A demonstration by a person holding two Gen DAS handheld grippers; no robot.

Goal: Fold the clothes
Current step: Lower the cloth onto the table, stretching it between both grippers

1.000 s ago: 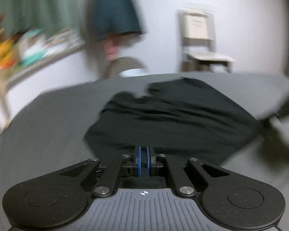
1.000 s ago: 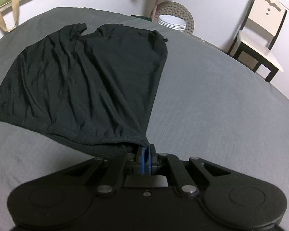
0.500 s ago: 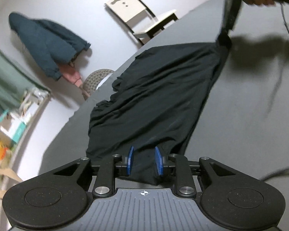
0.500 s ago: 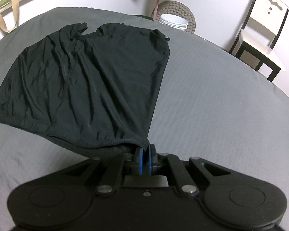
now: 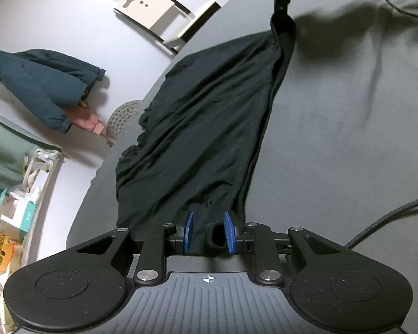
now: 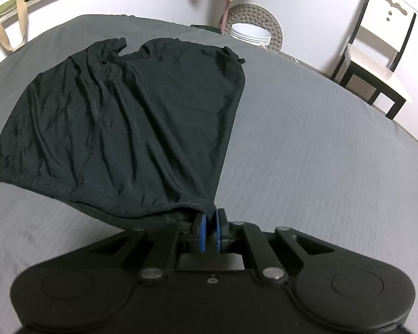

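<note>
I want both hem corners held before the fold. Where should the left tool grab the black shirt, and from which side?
Grip the black shirt at the bunched hem corner lying between the open left tool, closing straight ahead from the hem side. The right tool already pinches the opposite corner, so the hem would likely stretch between them.

**Right gripper pinching the shirt corner**

The right gripper (image 6: pixel 209 232) had its blue pads clamped on the hem corner of a black shirt (image 6: pixel 131 117), which lay wrinkled across the grey bed (image 6: pixel 320 144). A white chair (image 6: pixel 376 47) stood off to the right.
</note>
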